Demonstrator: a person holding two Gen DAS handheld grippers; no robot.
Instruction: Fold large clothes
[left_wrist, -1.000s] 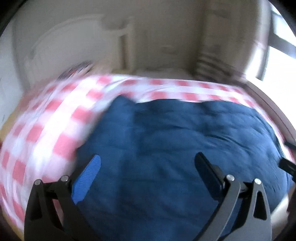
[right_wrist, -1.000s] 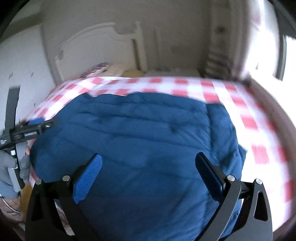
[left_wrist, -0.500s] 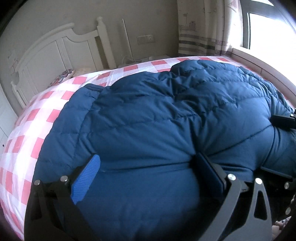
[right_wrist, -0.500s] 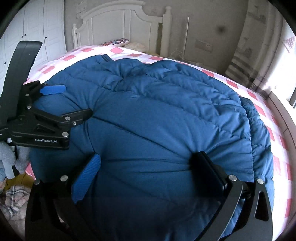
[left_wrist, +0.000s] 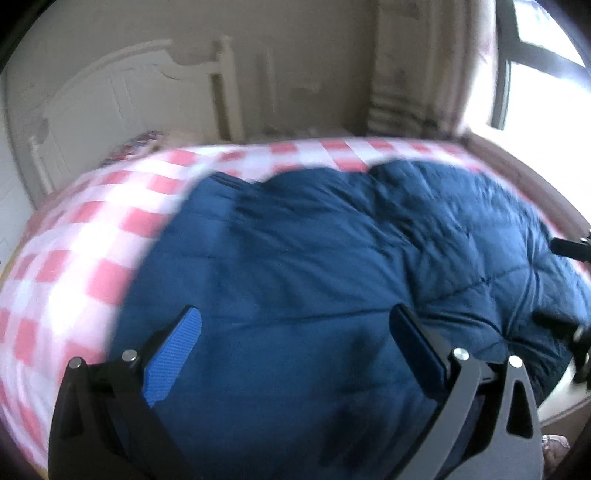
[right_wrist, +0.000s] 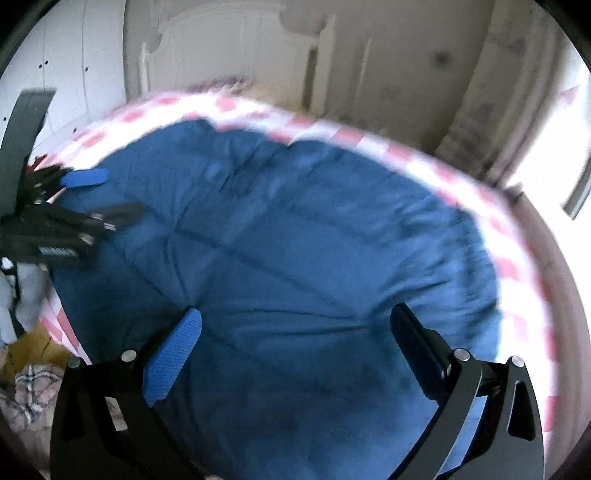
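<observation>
A puffy navy quilted down jacket (left_wrist: 314, 266) lies on the pink-and-white checked bed (left_wrist: 85, 236). Above the jacket, the left gripper (left_wrist: 295, 332) and the right gripper (right_wrist: 295, 328) both hold their fingers wide, gripping nothing.

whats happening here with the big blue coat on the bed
A person with a gripper in each hand is working on a puffy blue jacket spread on the pink checked bedsheet. Both the left gripper and right gripper are open, jaws spread above the jacket, gripping nothing. The pictures are motion-blurred, and no neat fold shows.
</observation>
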